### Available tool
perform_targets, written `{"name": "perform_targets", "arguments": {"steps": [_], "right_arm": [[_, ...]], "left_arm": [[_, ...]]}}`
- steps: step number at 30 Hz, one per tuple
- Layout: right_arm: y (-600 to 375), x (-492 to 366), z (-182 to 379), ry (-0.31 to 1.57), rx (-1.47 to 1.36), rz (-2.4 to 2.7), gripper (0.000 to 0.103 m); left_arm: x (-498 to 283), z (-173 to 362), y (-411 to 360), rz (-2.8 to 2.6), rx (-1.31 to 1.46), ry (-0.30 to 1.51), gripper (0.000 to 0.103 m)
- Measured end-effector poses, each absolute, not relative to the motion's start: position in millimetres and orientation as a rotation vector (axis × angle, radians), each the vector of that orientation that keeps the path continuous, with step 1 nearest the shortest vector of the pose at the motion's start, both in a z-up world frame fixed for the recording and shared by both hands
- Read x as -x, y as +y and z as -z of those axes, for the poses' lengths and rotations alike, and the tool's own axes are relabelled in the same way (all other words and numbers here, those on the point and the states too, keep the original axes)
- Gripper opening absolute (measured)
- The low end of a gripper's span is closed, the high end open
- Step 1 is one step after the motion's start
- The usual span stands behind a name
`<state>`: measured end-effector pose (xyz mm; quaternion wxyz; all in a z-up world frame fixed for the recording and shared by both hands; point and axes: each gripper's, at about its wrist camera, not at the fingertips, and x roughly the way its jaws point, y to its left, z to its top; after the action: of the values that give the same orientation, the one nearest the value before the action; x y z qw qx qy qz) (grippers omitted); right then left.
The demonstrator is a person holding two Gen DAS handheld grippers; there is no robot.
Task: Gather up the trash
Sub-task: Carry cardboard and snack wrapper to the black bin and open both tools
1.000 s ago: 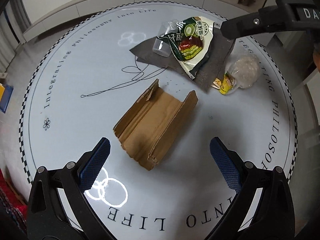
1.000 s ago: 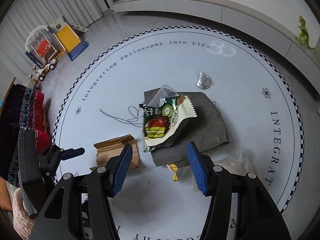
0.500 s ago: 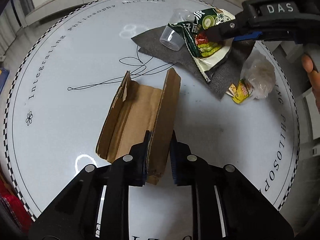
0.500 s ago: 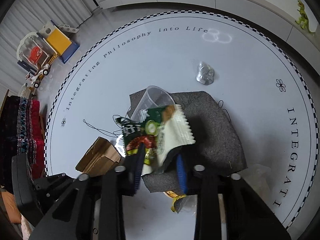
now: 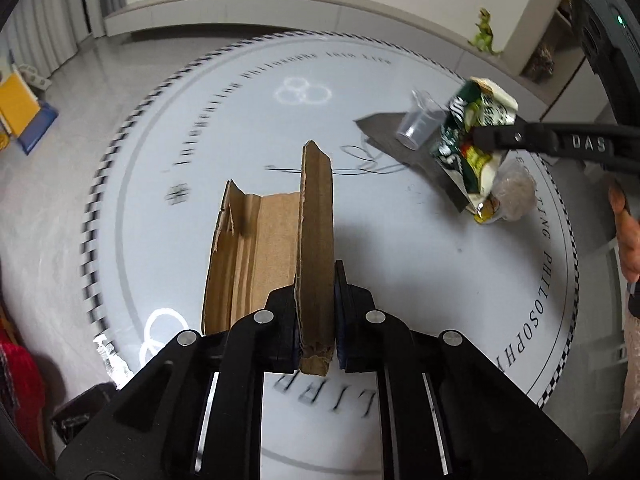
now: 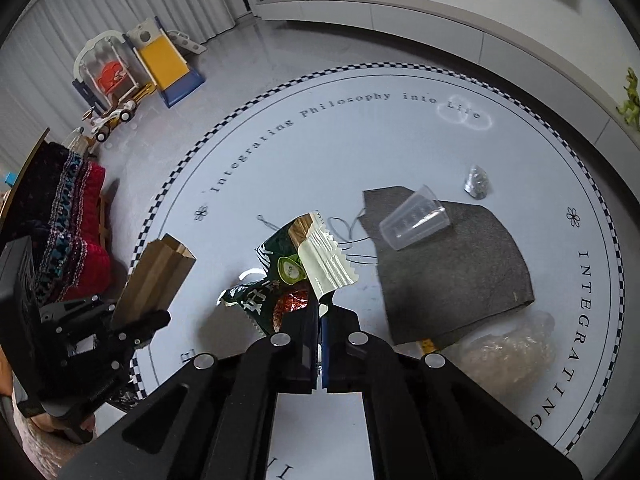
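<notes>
Left gripper (image 5: 316, 316): fingers closing on cardboard piece (image 5: 272, 248), lifted off bench (image 5: 400, 280). Right gripper (image 6: 320, 344): fingers clamped on snack wrapper (image 6: 296, 276).

Left to collect: plastic cup (image 6: 414, 222), grey cloth (image 6: 452, 264), plastic bag (image 6: 508, 352).

Only right wrist view shows foil scrap (image 6: 477, 182).

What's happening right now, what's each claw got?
Left gripper closing on cardboard piece. Right gripper shut on snack wrapper. Plastic cup, grey cloth, clear bag remain; nothing blocking.
</notes>
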<state>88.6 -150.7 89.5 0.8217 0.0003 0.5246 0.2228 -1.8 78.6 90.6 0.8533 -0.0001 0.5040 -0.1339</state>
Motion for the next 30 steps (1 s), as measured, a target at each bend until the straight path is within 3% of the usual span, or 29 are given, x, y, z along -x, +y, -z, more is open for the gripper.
{"name": "perform_targets", "arguments": {"steps": [13, 30], "right_arm": [[27, 9, -98, 1.115, 0.174, -0.791, 0.001], [265, 181, -43, 1.215, 0.494, -1.176, 0.001]], "left_arm": [[122, -118, 231, -0.037, 0.117, 0.996, 0.011], [300, -40, 410, -0.524, 0.404, 1.105, 0.011]]}}
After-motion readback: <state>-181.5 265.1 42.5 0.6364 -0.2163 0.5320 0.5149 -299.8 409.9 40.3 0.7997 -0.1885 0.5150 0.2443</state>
